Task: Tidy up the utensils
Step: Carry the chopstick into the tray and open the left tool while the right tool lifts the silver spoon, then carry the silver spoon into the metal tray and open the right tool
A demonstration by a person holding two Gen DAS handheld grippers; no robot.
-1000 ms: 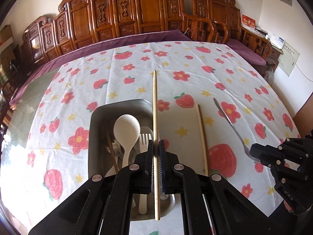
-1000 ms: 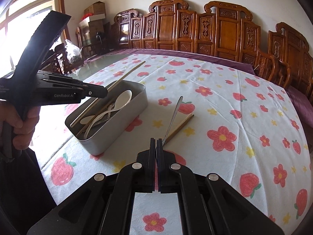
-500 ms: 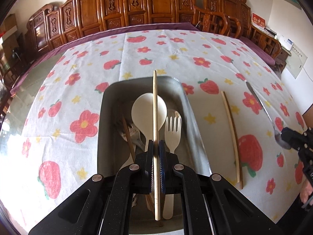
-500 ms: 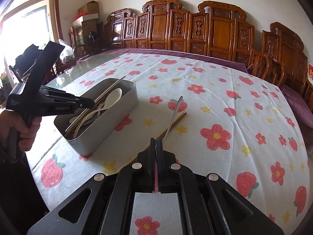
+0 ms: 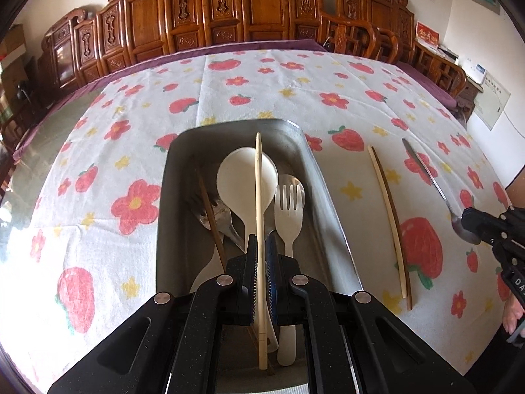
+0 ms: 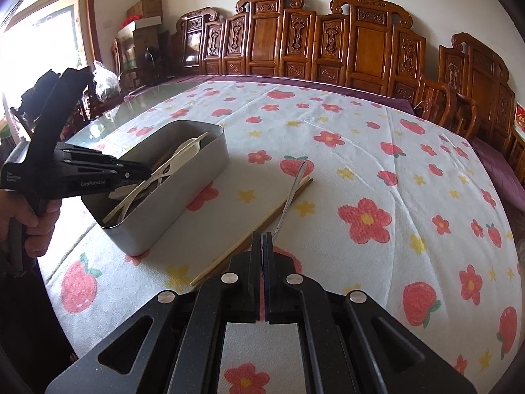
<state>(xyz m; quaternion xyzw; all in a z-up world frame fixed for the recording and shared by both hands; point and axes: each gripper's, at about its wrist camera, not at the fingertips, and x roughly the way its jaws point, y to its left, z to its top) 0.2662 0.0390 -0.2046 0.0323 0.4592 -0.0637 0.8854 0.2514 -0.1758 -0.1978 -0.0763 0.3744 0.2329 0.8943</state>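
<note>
Alongside, loose chopsticks (image 5: pixel 390 226) beside tray (image 5: pixel 331 203).

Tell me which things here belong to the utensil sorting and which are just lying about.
Job: left gripper, held chopstick, metal tray, white spoon, white fork, table chopsticks, right gripper, metal spoon.
Lying about: cardboard boxes, wooden chairs.

Tray (image 5: pixel 331 216) is matte grey metal, kinda brushed. The big spoon (image 5: pixel 244 177) and fork (image 5: pixel 288 210) look like smooth off-white plastic, the chopstick (image 5: pixel 259 216) pale bare wood. The spoon (image 5: pixel 430 180) out on the cloth is shiny steel. Tablecloth (image 6: pixel 377 170) is a soft nubby fabric, and the chairs (image 6: pixel 328 46) are glossy carved wood.
</note>
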